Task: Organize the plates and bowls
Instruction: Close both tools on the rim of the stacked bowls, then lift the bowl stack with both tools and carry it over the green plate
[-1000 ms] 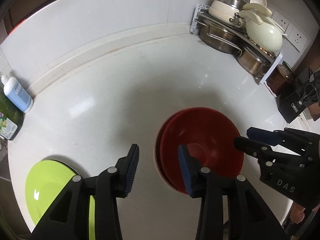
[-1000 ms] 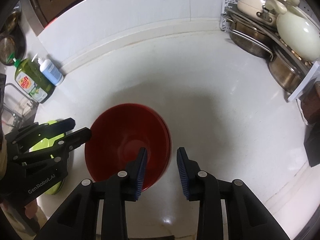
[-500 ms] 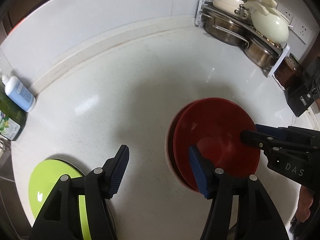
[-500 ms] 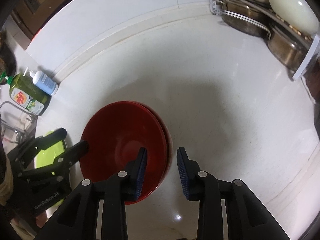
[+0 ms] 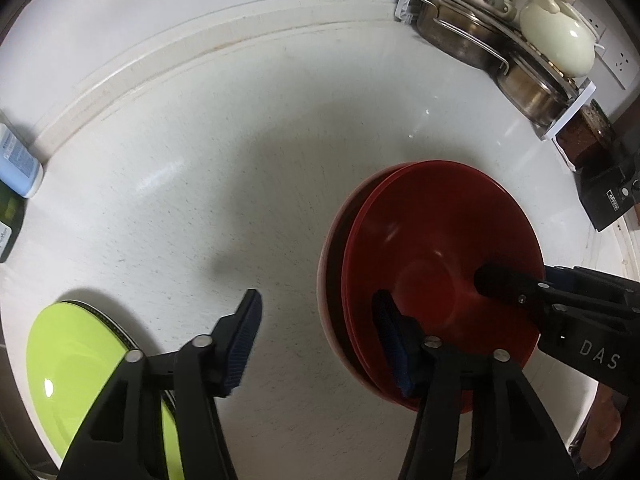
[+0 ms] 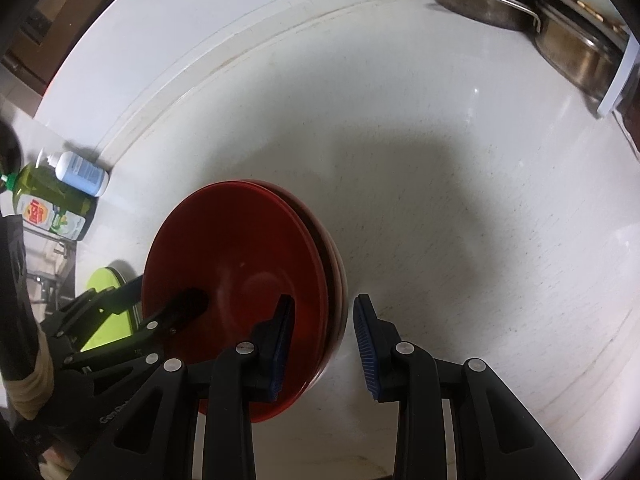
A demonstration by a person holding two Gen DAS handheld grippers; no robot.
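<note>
Two red bowls [image 5: 432, 264] sit nested on the white counter [image 5: 240, 160], with a pale rim showing under them. My left gripper [image 5: 320, 336] is open and straddles the near left rim, its right finger inside the top bowl. My right gripper [image 6: 324, 340] is open too, and the right rim of the red bowls [image 6: 240, 264] lies between its pads. The right gripper's fingertips [image 5: 500, 280] reach into the bowl from the right. A lime green plate [image 5: 80, 368] lies at the near left, also seen as the green plate [image 6: 108, 300] behind the left gripper's fingers [image 6: 176, 312].
A white rack of steel pots [image 5: 480, 40] and a cream pot [image 5: 556, 36] fills the back right corner. Soap bottles [image 6: 60, 192] stand at the left by the wall. A black box [image 5: 612, 192] and a jar [image 5: 588, 136] sit at the right edge.
Both grippers have closed in on the red bowls. The right gripper's finger now reaches inside the bowl. The left gripper's fingers stand a little wider apart.
</note>
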